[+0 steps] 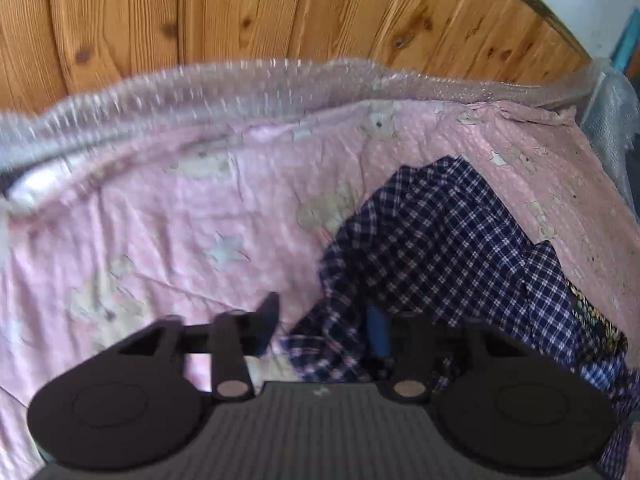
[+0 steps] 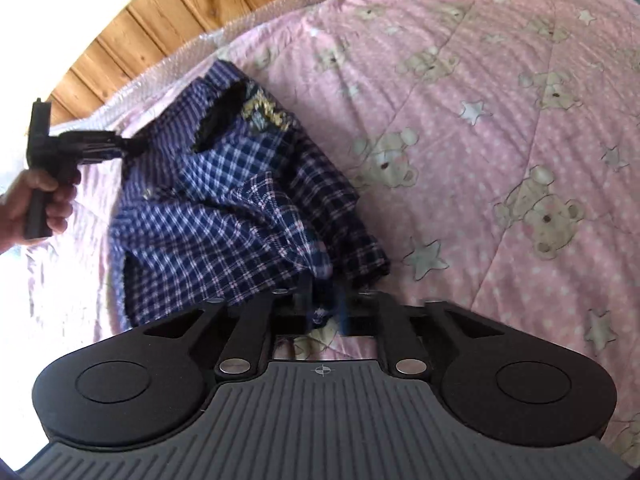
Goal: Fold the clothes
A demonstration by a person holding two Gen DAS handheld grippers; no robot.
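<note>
gathering the checked garment for a fold

gathering looks like the step in hand: one dark blue checked garment (image 2: pixel 224 216) lies crumpled in a heap on the pink quilt (image 2: pixel 500 120) of a bed, toward the left of the right wrist view, with its far end close to the clear plastic edging (image 1: pixel 240 80) below the wooden wall (image 1: pixel 280 8). it is not yet spread flat, so the folding proper seems barely begun.

the right gripper (image 2: pixel 324 300) sits at the near edge of the heap, its jaws fairly close together with a bunch of checked cloth between them; it appears to pinch that cloth, though blur there keeps me from being sure the pads press on it. the left gripper (image 1: pixel 324 320) is half spread in its own view. one finger hangs over bare quilt, the other is hidden against the cloth's left edge, and i cannot tell whether it grips anything. from the right wrist view it reaches the garment's far left side, carried by a hand (image 2: pixel 36 200).

next, i judge, both grippers need a firm hold on opposite edges, then a lift and pull apart to flatten the cloth before any fold. loose layers may slip or drag along.

count: one garment, one quilt, two grippers, one hand in sight.
</note>
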